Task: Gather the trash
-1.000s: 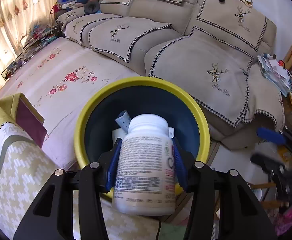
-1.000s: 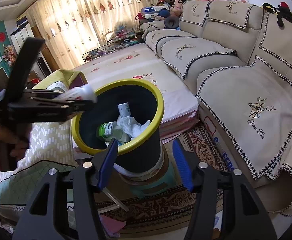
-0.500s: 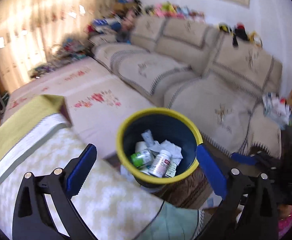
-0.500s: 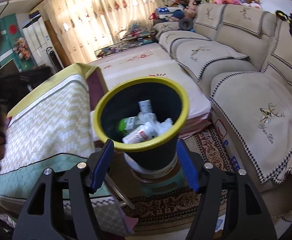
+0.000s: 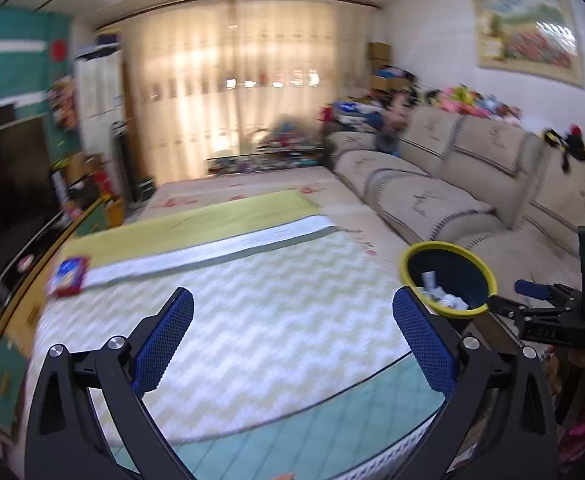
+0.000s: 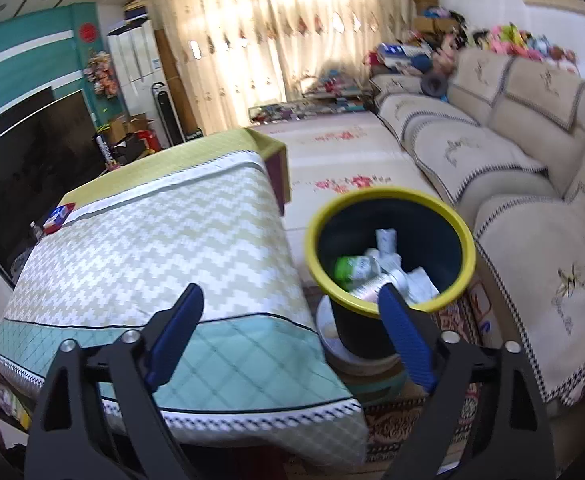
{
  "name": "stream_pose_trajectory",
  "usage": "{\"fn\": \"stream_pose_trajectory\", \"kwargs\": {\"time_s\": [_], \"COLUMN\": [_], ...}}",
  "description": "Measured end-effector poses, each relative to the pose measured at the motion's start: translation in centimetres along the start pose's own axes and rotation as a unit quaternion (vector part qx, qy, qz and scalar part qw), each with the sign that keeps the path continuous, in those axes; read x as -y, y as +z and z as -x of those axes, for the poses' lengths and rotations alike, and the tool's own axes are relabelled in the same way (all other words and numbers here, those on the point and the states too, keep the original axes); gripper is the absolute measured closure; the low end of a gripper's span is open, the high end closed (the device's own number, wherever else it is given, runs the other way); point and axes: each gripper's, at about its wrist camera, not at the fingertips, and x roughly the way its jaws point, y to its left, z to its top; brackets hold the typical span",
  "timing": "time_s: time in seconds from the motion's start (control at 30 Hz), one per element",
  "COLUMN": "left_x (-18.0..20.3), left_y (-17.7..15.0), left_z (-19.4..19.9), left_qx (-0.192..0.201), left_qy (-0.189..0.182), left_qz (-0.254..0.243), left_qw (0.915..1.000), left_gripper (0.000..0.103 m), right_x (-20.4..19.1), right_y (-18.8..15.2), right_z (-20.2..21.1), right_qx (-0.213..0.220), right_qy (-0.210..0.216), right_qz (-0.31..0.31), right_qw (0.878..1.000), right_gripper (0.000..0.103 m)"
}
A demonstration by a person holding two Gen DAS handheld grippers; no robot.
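A dark bin with a yellow rim point(image 6: 389, 191) stands on the floor between the table and the sofa. In it lie a green-capped bottle point(image 6: 352, 267), a white bottle point(image 6: 378, 283) and crumpled paper. A red and blue packet point(image 5: 68, 276) lies on the table's far left side, also visible as the packet point(image 6: 58, 216) in the right wrist view. My left gripper point(image 5: 292, 340) hangs wide open and empty over the zigzag tablecloth, with the bin point(image 5: 488, 280) off to its right. My right gripper point(image 6: 288, 320) is opening, nothing between its jaws, near the bin's front edge.
The table point(image 6: 140, 240) wears a zigzag cloth with a teal border. A beige sofa point(image 6: 532, 208) runs along the right. A dark TV point(image 6: 24, 152) stands at left, curtains point(image 5: 220, 100) at the back. A patterned rug point(image 6: 396, 420) lies under the bin.
The left gripper opened and let the white bottle fall into the bin, then pulled back and swung left over the table. The right gripper's jaws widened and it drew back from the bin.
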Motion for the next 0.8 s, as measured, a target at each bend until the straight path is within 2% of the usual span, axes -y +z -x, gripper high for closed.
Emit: {"fn": "stream_pose_trajectory", "kwargs": {"time_s": [0.13, 0.3, 0.37, 0.57, 0.8], "left_x": [-3.8, -5.7, -6.4, -7.4, -9.2], "left_y": [-1.7, -3.8, -4.6, -6.3, -7.6], "left_z": [3.3, 6.8, 7.9, 10.2, 10.7], "left_qx": [0.002, 0.011, 0.018, 0.026, 0.019], "left_qy": [0.018, 0.029, 0.051, 0.079, 0.114], "left_qz": [0.035, 0.057, 0.064, 0.080, 0.099], "left_qw": [0.9992, 0.9979, 0.9965, 0.9933, 0.9884], "left_gripper": [0.005, 0.005, 0.005, 0.005, 0.005], "right_x": [-2.4, -4.3, -5.1, -6.1, -6.7], "right_y": [0.2, 0.0, -0.2, -0.9, -1.1], "right_z": [1.4, 3.0, 3.6, 4.5, 5.0], "right_qx": [0.022, 0.037, 0.041, 0.050, 0.056], "right_qy": [-0.005, -0.012, -0.014, -0.018, -0.014], "right_qz": [0.019, 0.037, 0.046, 0.058, 0.060], "right_qw": [1.000, 0.999, 0.998, 0.997, 0.997], "right_gripper": [0.010, 0.008, 0.007, 0.007, 0.007]}}
